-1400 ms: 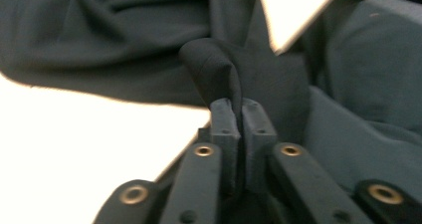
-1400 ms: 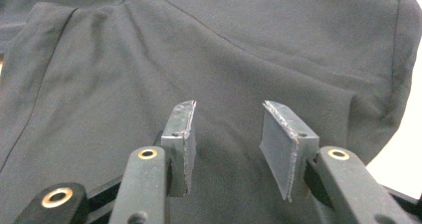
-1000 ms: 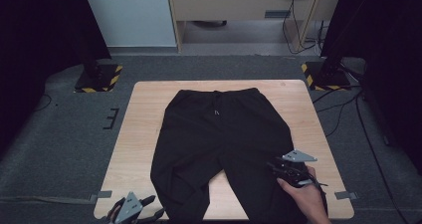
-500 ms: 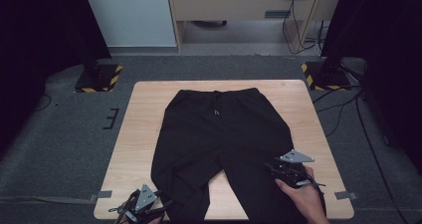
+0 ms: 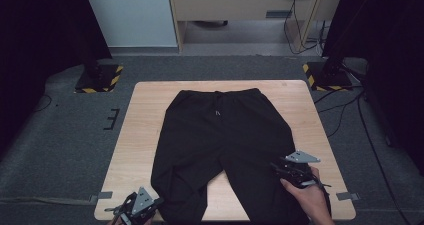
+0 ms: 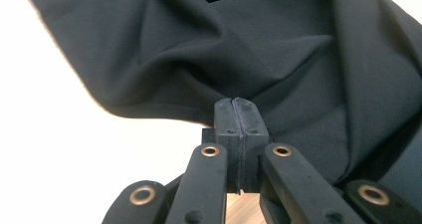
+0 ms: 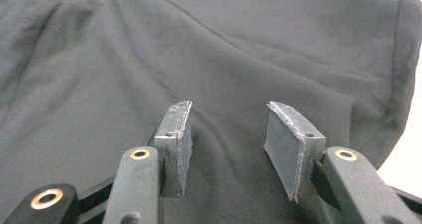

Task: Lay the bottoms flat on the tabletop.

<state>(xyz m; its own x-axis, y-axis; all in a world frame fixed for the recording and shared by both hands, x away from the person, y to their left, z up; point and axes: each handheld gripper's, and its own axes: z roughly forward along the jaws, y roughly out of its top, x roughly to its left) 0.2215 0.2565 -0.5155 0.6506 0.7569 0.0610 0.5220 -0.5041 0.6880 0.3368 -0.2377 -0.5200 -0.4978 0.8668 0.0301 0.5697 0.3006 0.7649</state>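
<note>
Your left claw (image 6: 238, 115) has just closed, pinching the trousers (image 5: 220, 140) hem; right claw (image 7: 226, 149) gapes over the other leg; grip there next.

My fixed high view sits above the near edge of the table (image 5: 150, 115), facing forward and down, far enough back to take in the floor all round. My left gripper view rides low at the table's 7 o'clock corner, very close to the trousers (image 6: 278, 50) (fabric almost at the lens). My right gripper view, at 5 o'clock, looks just as closely. All three share those trousers (image 5: 220, 140), one leg per gripper camera.
</note>
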